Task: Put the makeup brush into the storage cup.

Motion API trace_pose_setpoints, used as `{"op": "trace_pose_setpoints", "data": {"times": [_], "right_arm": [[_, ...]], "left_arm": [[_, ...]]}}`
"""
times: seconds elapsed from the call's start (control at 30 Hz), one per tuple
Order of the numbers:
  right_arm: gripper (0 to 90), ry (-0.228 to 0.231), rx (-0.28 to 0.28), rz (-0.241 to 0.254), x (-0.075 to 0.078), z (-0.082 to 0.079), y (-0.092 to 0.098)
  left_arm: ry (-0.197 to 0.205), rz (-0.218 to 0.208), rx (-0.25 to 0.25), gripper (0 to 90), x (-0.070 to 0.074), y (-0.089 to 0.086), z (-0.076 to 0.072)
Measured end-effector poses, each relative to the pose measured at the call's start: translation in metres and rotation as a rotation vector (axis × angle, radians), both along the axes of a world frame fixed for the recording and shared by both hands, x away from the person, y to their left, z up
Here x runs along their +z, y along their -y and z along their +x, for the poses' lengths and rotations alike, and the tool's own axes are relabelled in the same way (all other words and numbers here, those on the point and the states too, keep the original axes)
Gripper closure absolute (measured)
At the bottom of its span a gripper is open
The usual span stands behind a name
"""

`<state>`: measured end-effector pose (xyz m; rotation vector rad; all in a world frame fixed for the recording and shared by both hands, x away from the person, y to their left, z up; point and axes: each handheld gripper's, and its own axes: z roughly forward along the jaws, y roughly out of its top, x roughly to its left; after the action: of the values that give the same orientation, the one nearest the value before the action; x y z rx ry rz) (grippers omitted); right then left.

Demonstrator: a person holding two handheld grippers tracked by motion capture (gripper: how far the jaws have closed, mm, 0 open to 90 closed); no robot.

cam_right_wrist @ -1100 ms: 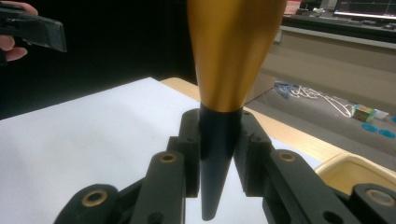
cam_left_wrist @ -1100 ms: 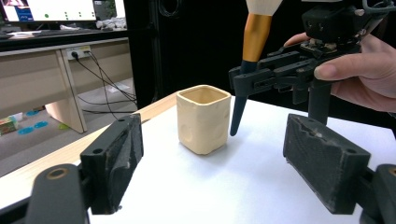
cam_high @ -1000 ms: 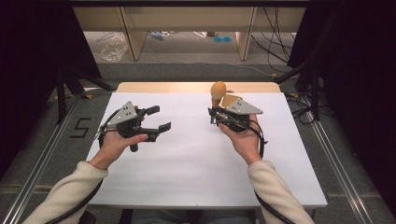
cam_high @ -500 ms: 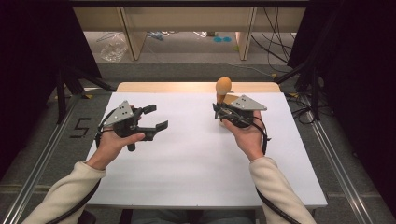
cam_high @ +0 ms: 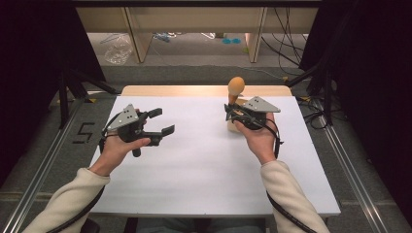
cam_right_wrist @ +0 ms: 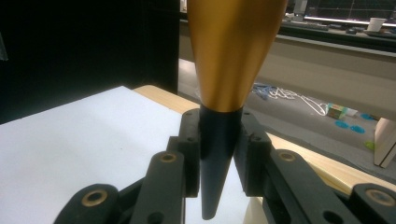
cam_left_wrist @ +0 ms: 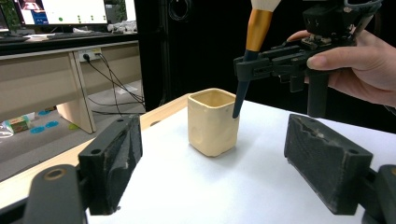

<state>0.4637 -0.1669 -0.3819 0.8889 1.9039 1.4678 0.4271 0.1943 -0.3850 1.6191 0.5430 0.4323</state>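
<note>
My right gripper (cam_high: 229, 111) is shut on the black tapered handle (cam_right_wrist: 218, 158) of a brush (cam_high: 236, 86). The brush has a gold ferrule (cam_right_wrist: 233, 51) and stands upright with its head on top. Under it, a cream square cup (cam_left_wrist: 212, 121) stands on the white table, partly hidden behind the gripper in the high view (cam_high: 233, 127). The handle's pointed end (cam_left_wrist: 237, 105) hangs just at the cup's rim; contact cannot be told. My left gripper (cam_high: 163, 121) is held open at the table's left, its jaws facing the cup, with nothing between them (cam_left_wrist: 219, 158).
A white tabletop (cam_high: 204, 165) with a wooden strip (cam_high: 194, 90) along its far edge. Past it are wooden desk legs, cables and a plastic bag (cam_high: 118, 49) on the floor. Dark curtains and metal rails flank both sides.
My right gripper has carried the brush a little to the right and farther away, above the cup. The left gripper has stayed in place, still open.
</note>
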Motion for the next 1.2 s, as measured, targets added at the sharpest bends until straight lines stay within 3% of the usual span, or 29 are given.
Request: {"op": "trace_pose_setpoints", "data": {"times": [0.53,0.57,0.97,1.03,1.07,1.1,1.2], "right_arm": [[75.3,0.026,-0.03,0.011,0.008,0.006,0.009],[75.3,0.05,-0.039,-0.001,0.008,0.008,0.01],[75.3,0.029,-0.055,0.021,0.012,0.013,0.012],[75.3,0.034,-0.059,0.023,0.012,0.014,0.012],[75.3,0.058,-0.069,0.015,0.012,0.016,0.013],[75.3,0.037,-0.067,0.023,0.012,0.015,0.013],[75.3,0.033,-0.07,0.022,0.012,0.016,0.015]], "left_arm": [[-0.002,0.002,0.001,19.3,-0.001,0.001,0.0],[-0.003,0.002,0.001,19.3,-0.001,0.001,0.0],[-0.004,0.0,0.003,19.4,-0.001,0.001,0.0],[-0.005,0.0,0.004,19.4,-0.001,0.001,0.0],[-0.006,0.0,0.005,19.4,-0.001,0.0,0.0],[-0.007,0.0,0.006,19.4,-0.001,0.0,0.0],[-0.006,-0.001,0.007,19.4,-0.001,0.0,0.0]]}}
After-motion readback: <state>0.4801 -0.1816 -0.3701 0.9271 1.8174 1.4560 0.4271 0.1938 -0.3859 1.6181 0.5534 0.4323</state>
